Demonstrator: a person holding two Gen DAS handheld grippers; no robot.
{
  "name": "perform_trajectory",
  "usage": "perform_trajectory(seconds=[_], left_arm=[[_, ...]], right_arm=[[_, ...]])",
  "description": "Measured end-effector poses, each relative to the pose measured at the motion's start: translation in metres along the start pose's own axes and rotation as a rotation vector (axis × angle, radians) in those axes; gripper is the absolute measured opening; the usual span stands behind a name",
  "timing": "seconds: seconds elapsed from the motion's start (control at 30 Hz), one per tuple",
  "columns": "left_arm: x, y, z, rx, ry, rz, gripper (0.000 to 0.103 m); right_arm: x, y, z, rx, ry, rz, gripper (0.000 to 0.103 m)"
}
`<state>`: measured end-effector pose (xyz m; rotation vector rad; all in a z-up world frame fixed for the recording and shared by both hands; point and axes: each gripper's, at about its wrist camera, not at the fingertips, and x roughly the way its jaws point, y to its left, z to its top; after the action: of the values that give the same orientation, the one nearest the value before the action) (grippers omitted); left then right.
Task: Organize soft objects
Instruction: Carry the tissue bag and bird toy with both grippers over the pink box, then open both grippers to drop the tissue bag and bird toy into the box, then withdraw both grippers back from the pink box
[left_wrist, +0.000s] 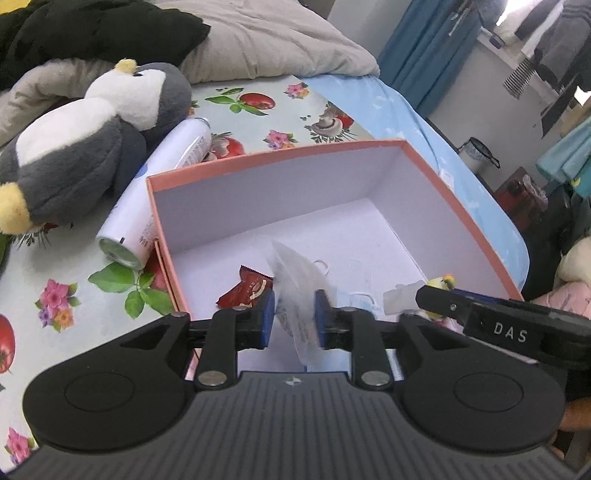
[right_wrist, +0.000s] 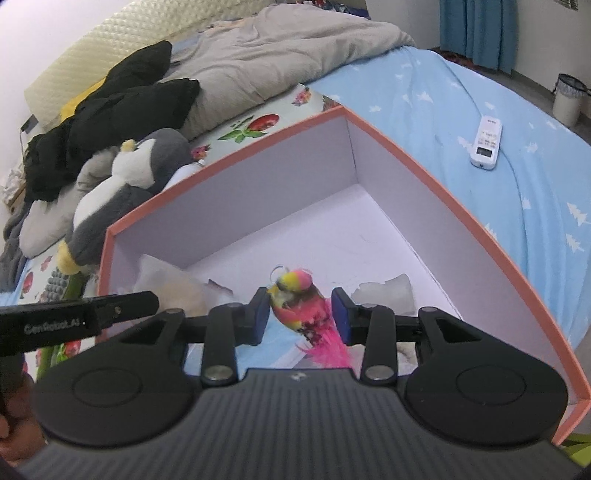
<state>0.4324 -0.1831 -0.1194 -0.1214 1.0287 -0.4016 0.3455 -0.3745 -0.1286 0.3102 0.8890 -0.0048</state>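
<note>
An open pink box (left_wrist: 273, 155) with a white inside sits on the bed, and both grippers hang over its near end. A clear, blurred plastic packet (left_wrist: 295, 295) stands loose between the blue pads of my left gripper (left_wrist: 294, 319), whose jaws are apart. My right gripper (right_wrist: 301, 317) is open around a small pink and yellow toy bird (right_wrist: 299, 302), which lies against the left pad and clear of the right one. One of the right gripper's fingers (left_wrist: 443, 302) shows at the box's right side. A grey and white penguin plush (left_wrist: 92, 147) lies left of the box.
A white spray can (left_wrist: 155, 192) lies between the penguin and the box. A red snack wrapper (left_wrist: 247, 291) and crumpled white tissue (right_wrist: 384, 291) lie in the box. A remote (right_wrist: 487, 142) rests on the blue sheet; a grey duvet (right_wrist: 258, 62) and black clothes (right_wrist: 129, 107) lie behind.
</note>
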Motion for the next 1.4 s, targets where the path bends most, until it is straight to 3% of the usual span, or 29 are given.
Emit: perform_trajectory(seconds=[0.03,0.07,0.3,0.63,1.13,1.4], left_arm=[[0.001,-0.001,0.0,0.007,0.004,0.003,0.063],[0.0,-0.003,-0.002,0.012,-0.007,0.012,0.065],[-0.022,-0.008,-0.005,0.018,-0.048,0.02,0.065],[-0.105,-0.027,-0.02,0.056,-0.131,0.025,0.065],[-0.255,-0.059,-0.091,0.099,-0.295,0.0,0.065],[-0.312,-0.066,-0.137,0.104,-0.351,0.008,0.065]], right_arm=[[0.001,-0.001,0.0,0.001,0.002,-0.004,0.051],[0.001,-0.002,-0.001,0.003,0.003,-0.007,0.054],[-0.017,0.0,-0.004,0.004,-0.024,0.0,0.054],[-0.094,0.019,-0.01,-0.017,-0.146,0.029,0.054],[-0.228,0.051,-0.051,-0.074,-0.327,0.063,0.054],[-0.272,0.07,-0.082,-0.118,-0.353,0.086,0.054]])
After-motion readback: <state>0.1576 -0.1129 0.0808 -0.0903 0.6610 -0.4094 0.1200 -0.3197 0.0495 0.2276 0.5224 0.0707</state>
